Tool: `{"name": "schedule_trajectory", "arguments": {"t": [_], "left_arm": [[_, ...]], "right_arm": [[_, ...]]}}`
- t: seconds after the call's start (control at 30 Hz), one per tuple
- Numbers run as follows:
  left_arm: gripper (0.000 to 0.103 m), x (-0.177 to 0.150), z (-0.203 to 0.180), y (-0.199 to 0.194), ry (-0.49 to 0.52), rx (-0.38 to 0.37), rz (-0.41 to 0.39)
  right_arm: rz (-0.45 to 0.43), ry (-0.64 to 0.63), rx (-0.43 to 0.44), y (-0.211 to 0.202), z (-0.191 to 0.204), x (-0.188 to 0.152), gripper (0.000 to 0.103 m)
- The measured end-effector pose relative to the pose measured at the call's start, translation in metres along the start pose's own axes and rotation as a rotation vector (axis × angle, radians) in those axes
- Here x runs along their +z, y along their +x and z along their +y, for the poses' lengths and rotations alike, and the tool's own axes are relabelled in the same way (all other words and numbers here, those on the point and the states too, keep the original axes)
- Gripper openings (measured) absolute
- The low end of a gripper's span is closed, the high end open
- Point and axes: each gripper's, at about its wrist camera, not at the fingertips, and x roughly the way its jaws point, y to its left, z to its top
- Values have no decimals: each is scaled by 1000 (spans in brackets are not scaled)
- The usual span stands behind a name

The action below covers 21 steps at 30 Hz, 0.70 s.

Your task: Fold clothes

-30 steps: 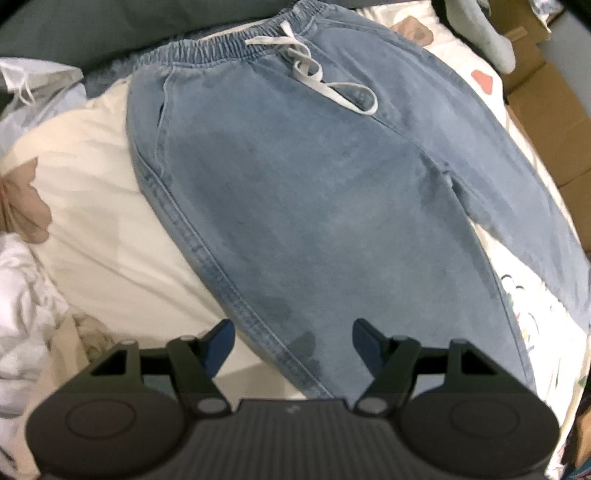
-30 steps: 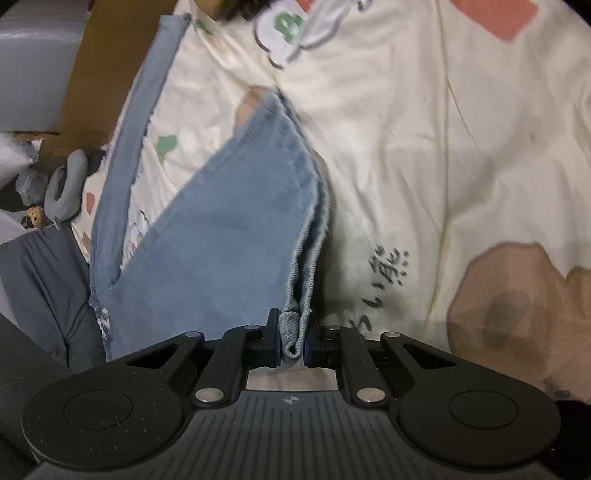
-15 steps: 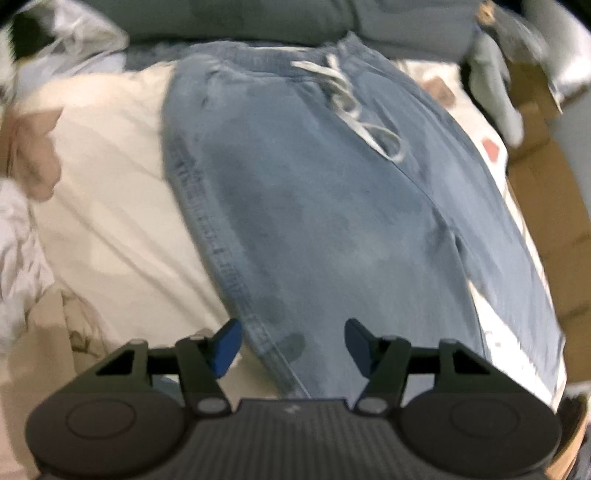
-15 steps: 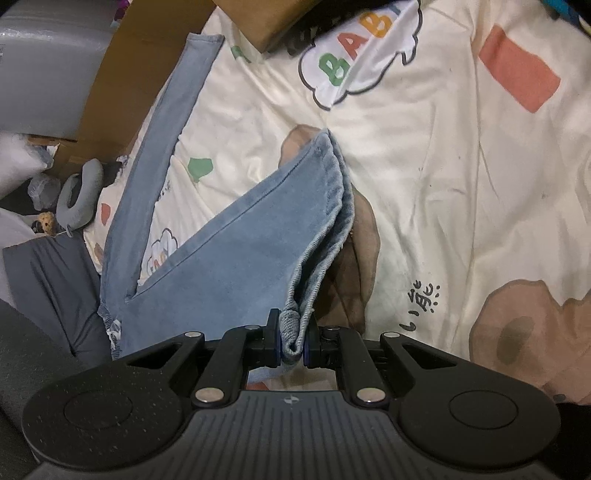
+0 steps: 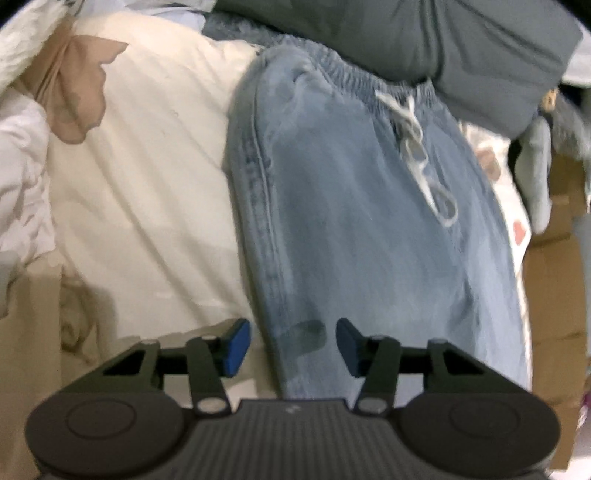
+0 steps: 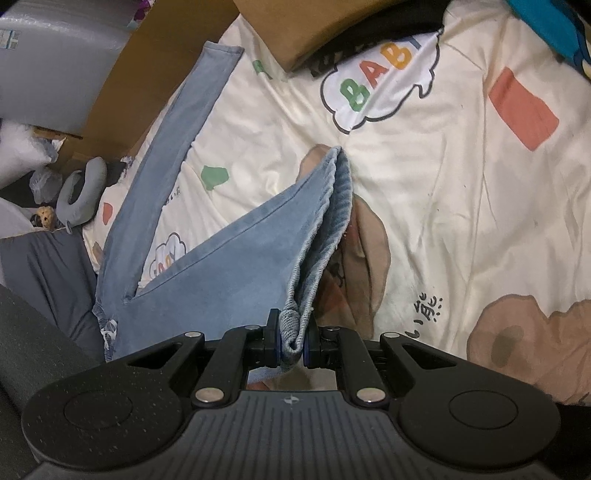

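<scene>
Light blue jeans [image 5: 354,206] with an elastic waistband and a white drawstring [image 5: 417,147] lie flat on a cream bedsheet [image 5: 147,192]. My left gripper [image 5: 291,345] hovers low over the side seam of one trouser leg, its jaws closing; the blue pads [image 5: 236,347] straddle the cloth edge without pressing it. In the right wrist view my right gripper [image 6: 291,339] is shut on the hem of a trouser leg [image 6: 240,258], lifted off the printed sheet [image 6: 443,184]. The other leg [image 6: 177,140] lies stretched along the bed's far side.
A dark grey cushion [image 5: 424,44] lies above the waistband. Crumpled white and beige clothes [image 5: 26,177] pile up at the left. Cardboard boxes [image 5: 557,295] stand at the right edge, another box [image 6: 295,26] and a grey neck pillow [image 6: 79,192] past the bed.
The left gripper sank toward the jeans' side seam, rolled, and narrowed its jaws. The right gripper rose with the hem, lifting the trouser leg higher off the sheet.
</scene>
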Motion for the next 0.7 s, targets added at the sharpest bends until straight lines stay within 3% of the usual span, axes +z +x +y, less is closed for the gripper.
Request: {"name": "schedule_trajectory", "arguments": {"t": [0.17,0.47,0.63,0.7], "left_arm": [[35,15,10,10,-45,-17,-26],[30,39,21,12,-116,-78,-82],[10,49,27,14,-138,-118,-66],[9,51,29,11,-126,-123,-60]], "right_arm": [[9,-17,-29,-3,6,-1,9],[18,-17,-59,-2,10,-2,9],[21,-37,-78,-2,14,-1,9],[14,-37,-79,-2,15,-1,9]]}}
